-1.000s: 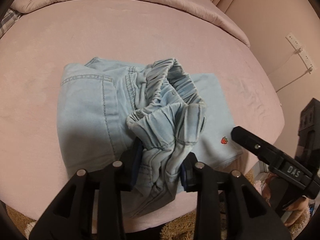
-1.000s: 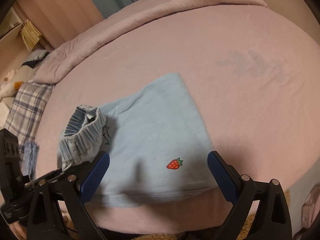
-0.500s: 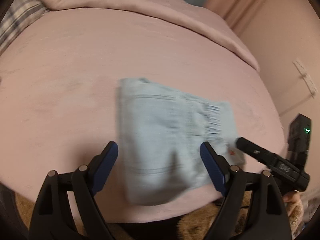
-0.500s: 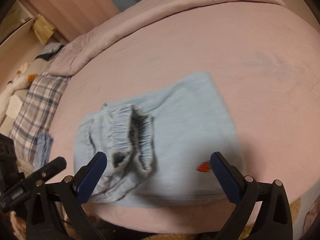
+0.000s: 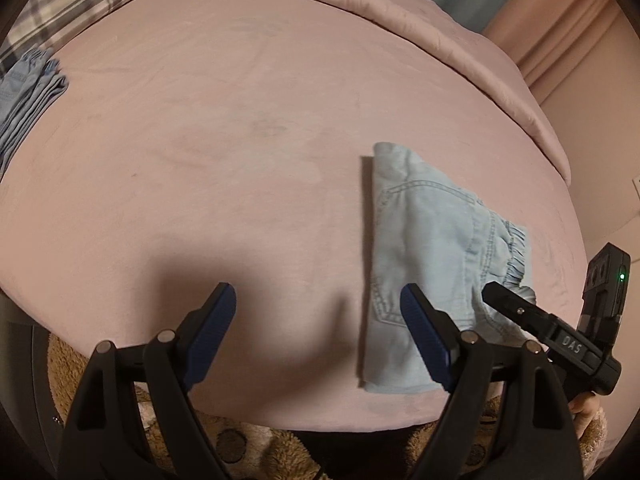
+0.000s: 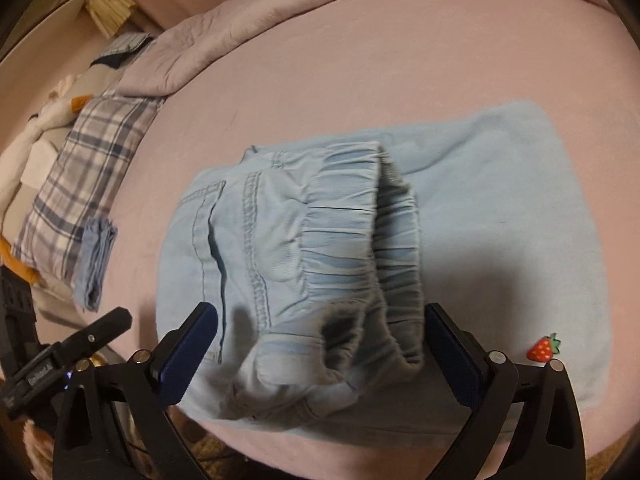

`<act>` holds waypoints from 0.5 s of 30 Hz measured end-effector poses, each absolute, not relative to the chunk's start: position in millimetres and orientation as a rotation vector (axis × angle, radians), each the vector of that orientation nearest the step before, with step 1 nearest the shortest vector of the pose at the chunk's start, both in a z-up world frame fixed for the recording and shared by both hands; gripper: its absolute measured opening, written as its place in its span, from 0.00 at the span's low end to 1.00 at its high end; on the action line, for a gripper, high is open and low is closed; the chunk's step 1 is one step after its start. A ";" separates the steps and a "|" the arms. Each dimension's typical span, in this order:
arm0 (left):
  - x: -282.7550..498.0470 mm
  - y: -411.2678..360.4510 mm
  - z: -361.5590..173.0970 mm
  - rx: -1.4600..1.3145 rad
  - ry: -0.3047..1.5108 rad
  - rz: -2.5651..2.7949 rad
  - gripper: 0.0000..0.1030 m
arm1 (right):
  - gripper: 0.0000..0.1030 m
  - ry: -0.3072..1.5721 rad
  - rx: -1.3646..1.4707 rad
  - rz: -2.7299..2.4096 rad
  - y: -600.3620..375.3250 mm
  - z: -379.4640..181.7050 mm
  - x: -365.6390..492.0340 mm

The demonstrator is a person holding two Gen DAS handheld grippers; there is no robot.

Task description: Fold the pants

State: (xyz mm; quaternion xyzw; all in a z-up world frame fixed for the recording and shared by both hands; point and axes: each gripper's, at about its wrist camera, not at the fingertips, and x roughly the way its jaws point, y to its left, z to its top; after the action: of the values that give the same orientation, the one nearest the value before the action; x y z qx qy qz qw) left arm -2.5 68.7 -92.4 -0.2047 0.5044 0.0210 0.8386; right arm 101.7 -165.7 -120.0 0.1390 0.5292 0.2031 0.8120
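Light blue denim pants (image 6: 360,240) lie folded on the pink bed (image 5: 240,140), the elastic waistband (image 6: 360,264) doubled on top and a strawberry patch (image 6: 544,348) at the near right corner. My right gripper (image 6: 320,312) straddles the near end of the waistband; its jaws are closing, the cloth lies between them, and the pads are clear of it. My left gripper (image 5: 317,290) stands open over bare sheet, left of the pants (image 5: 432,240), nothing in it. One finger of the right gripper (image 5: 516,310) reaches over the pants' near corner.
A plaid pillow (image 6: 80,168) and a small folded blue garment (image 6: 94,264) lie at the bed's left side. A rolled pink duvet (image 5: 400,4) runs along the far side. A brown fuzzy rug (image 5: 240,448) shows below the bed's near edge.
My left gripper let go of the bunched waistband, opened and swung left off the pants. The pants now lie folded flat. My right gripper slid left until the waistband lay between its fingers.
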 end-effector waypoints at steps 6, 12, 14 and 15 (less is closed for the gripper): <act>-10.4 77.8 -91.0 -0.456 1.059 0.043 0.81 | 0.44 1.106 0.236 0.418 -166.6 -113.5 102.2; -6.3 74.3 -88.7 -0.450 1.047 0.027 0.81 | 0.29 1.023 0.201 0.421 -170.7 -86.0 94.1; -4.0 71.2 -86.3 -0.440 1.041 0.017 0.81 | 0.29 0.967 0.195 0.415 -177.8 -66.8 90.5; -2.0 69.0 -85.3 -0.435 1.038 0.012 0.81 | 0.29 0.949 0.196 0.410 -181.7 -61.9 90.0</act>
State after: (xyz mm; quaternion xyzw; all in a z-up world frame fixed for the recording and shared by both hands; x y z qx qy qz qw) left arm -2.0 69.0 -85.3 -0.2064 0.4921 0.0059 0.8457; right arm 90.0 -181.7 -61.9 0.0937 0.4531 0.1957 0.8646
